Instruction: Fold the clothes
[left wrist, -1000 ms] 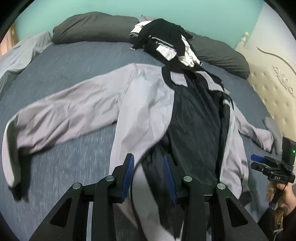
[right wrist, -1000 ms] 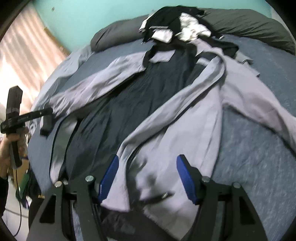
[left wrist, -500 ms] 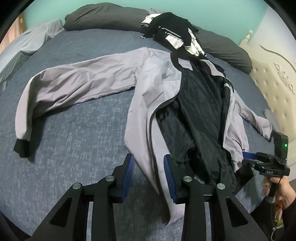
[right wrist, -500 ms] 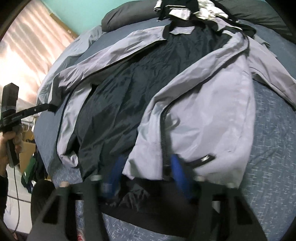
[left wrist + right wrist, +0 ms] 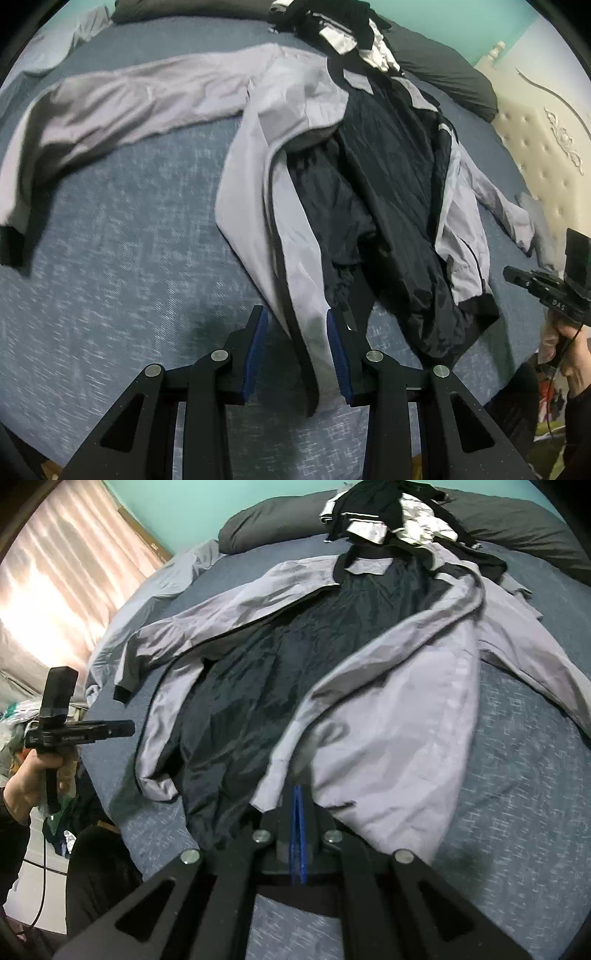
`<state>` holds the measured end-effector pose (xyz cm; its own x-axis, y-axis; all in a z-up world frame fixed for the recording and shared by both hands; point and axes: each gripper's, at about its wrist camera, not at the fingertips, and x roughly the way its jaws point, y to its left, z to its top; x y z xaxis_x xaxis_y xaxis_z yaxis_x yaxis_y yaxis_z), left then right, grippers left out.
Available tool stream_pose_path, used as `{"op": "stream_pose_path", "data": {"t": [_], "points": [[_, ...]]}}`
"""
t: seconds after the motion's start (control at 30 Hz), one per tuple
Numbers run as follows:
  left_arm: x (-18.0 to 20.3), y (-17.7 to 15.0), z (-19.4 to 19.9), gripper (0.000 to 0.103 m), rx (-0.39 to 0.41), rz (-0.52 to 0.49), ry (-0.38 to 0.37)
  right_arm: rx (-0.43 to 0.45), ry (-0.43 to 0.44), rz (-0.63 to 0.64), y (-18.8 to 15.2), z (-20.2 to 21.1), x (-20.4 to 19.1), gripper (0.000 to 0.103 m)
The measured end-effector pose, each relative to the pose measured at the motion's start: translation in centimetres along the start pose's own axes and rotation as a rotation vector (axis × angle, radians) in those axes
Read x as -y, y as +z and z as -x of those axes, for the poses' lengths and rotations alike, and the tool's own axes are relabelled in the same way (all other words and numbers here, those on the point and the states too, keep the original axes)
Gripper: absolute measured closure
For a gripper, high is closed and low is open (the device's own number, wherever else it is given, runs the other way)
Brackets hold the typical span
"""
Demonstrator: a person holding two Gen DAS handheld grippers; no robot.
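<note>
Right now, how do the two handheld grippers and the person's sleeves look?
Both the left gripper and the right gripper have matte black angular linkage arms with round silver pivot bolts and blue pads. Each carries a black camera block, small white lettering and a thin cable. The sleeve is dark.

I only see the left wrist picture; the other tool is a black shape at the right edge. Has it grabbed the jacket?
Observer: Yes. The right gripper has just been closing; its fingers are shut on the grey jacket, at its front edge.
Operator: What's beyond the bed?
Observer: A curtain with daylight behind it, past the bed.
Operator: Who holds my tool?
Observer: A hand grips the handle of the left gripper.
</note>
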<state>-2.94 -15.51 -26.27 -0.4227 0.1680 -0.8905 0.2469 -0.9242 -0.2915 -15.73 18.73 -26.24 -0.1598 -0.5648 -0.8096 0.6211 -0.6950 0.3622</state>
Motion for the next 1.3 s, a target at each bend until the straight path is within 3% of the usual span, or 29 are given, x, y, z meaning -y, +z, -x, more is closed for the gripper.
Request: {"op": "stream_pose_path", "data": {"t": [0.07, 0.17, 0.27, 0.37, 0.6, 0.73, 0.77, 0.83, 0.87, 0.9, 1.07, 1.3], "points": [[0.0, -0.4, -0.4, 0.067, -0.018, 0.005, -0.002, -0.003, -0.039, -0.019, -0.4, 0.7, 0.9, 0.092], [-0.2, -1.1, -1.1, 0.067, -0.041, 0.009, -0.004, -0.019, -0.074, -0.088, -1.6, 1.6, 3.7, 0.064], [-0.5, -1.7, -1.7, 0.067, -0.066, 0.021, -0.016, -0.057, -0.093, -0.168, -2.8, 1.5, 6.0, 0.054], [-0.6, -2.2, -2.1, 0.067, -0.077, 0.028, -0.026, -0.116, -0.093, -0.245, -3.9, 0.6, 7.6, 0.051], [0.2, -2.9, -2.5, 0.067, -0.092, 0.017, -0.057, -0.179, -0.033, -0.287, -4.3, -1.8, 7.4, 0.051], [0.5, -2.9, -2.6, 0.067, -0.096, 0.007, -0.068, -0.210, -0.046, -0.312, -4.8, -3.2, 7.4, 0.050], [0.6, -2.9, -2.6, 0.067, -0.098, 0.003, -0.067, -0.202, -0.041, -0.317, -4.9, -3.2, 7.5, 0.050], [0.9, -2.9, -2.5, 0.067, -0.094, -0.011, -0.065, -0.187, -0.044, -0.314, -5.0, -2.9, 7.6, 0.064], [1.1, -2.9, -2.5, 0.069, -0.092, -0.020, -0.064, -0.179, -0.045, -0.313, -5.1, -2.7, 7.7, 0.081], [1.3, -2.9, -2.5, 0.073, -0.094, -0.032, -0.062, -0.176, -0.058, -0.301, -5.2, -2.4, 7.7, 0.092], [2.0, -2.5, -2.5, 0.092, -0.099, -0.065, -0.054, -0.136, -0.064, -0.274, -5.5, -0.4, 8.2, 0.097], [3.0, -1.8, -1.1, 0.099, -0.078, -0.135, -0.054, -0.065, -0.040, -0.299, -6.7, 3.6, 9.3, 0.098]]}}
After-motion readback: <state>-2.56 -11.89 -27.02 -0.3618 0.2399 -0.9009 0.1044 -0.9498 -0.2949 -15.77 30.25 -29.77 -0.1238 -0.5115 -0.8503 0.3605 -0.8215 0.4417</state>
